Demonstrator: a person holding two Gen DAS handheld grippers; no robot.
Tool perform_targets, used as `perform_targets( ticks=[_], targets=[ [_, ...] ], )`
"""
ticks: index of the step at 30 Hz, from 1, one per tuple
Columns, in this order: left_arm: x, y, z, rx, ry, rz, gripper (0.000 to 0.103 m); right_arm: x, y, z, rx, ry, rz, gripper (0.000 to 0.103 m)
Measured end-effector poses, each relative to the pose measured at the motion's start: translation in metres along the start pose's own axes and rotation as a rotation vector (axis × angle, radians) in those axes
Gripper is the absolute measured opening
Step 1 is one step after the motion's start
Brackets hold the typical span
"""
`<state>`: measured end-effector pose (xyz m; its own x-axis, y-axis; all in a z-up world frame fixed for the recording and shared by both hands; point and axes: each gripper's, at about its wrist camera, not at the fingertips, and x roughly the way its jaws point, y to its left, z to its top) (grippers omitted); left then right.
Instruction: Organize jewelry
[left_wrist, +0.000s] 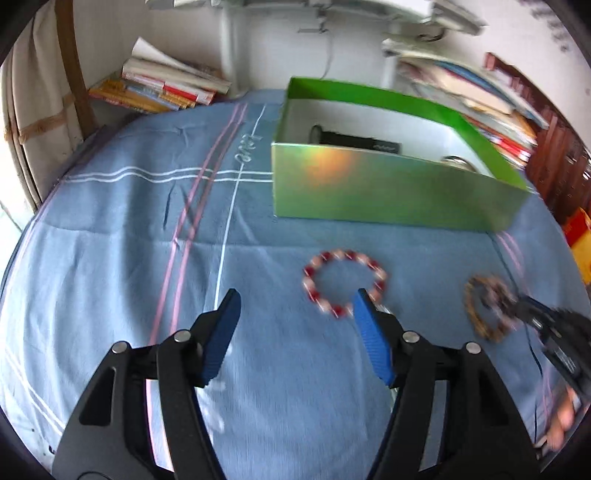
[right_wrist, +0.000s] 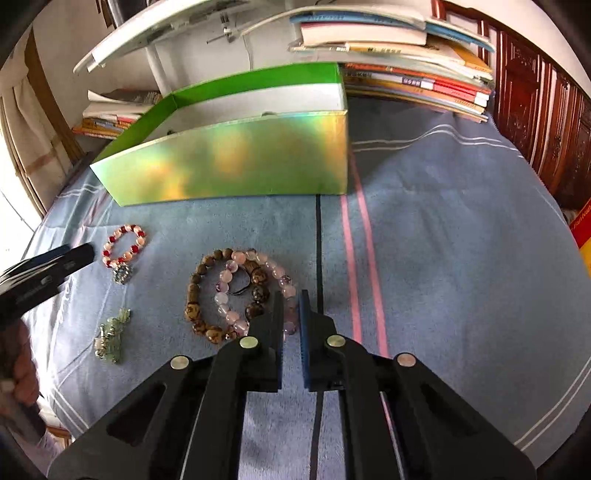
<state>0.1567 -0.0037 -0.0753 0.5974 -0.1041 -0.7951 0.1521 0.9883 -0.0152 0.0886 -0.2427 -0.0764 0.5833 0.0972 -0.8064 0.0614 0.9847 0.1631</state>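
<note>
My left gripper (left_wrist: 295, 299) is open over the blue cloth, nothing between its fingers. A red and pink bead bracelet (left_wrist: 343, 254) lies just ahead, and the right fingertip overlaps its near edge. In the right wrist view the same bracelet (right_wrist: 127, 229) lies beside my left gripper (right_wrist: 79, 254). My right gripper (right_wrist: 290, 297) is shut on a pale pink bead bracelet (right_wrist: 226, 276), whose beads show between the pads. A brown wooden bead bracelet (right_wrist: 192, 291) lies tangled with it. The green box (left_wrist: 388, 192) stands open behind the jewelry.
A green crystal piece (right_wrist: 110, 336) and a small silvery charm (right_wrist: 122, 275) lie at the left. The box holds a black cylinder (left_wrist: 351, 140) and a round metal thing (left_wrist: 456, 160). Book stacks (right_wrist: 406, 81) sit behind the box. A person's hand (right_wrist: 22, 373) holds the left gripper.
</note>
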Motion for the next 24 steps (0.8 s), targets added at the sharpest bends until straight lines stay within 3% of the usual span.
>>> perform_targets(
  ticks=[3, 7, 9, 14, 19, 24],
  targets=[
    [0.024, -0.002, 0.005, 0.006, 0.06, 0.025, 0.055, -0.016, -0.006, 0.003, 0.019, -0.037, 0.004, 0.008],
    [0.02, -0.003, -0.007, 0.032, 0.035, 0.06, 0.056, -0.036, -0.017, 0.003, 0.032, -0.086, -0.045, 0.008],
    [0.013, -0.001, -0.017, 0.037, 0.024, 0.069, 0.063, -0.042, -0.025, 0.001, 0.047, -0.096, -0.063, 0.008],
    [-0.013, 0.015, -0.052, 0.022, 0.013, 0.088, 0.065, -0.051, -0.051, -0.023, 0.132, -0.09, -0.064, 0.008],
    [-0.028, 0.015, -0.07, 0.041, 0.011, 0.109, 0.065, -0.04, -0.059, -0.036, 0.158, -0.047, -0.126, 0.008],
    [-0.03, 0.016, -0.073, 0.034, 0.001, 0.127, 0.068, -0.033, -0.052, -0.04, 0.135, -0.06, -0.167, 0.022]
  ],
)
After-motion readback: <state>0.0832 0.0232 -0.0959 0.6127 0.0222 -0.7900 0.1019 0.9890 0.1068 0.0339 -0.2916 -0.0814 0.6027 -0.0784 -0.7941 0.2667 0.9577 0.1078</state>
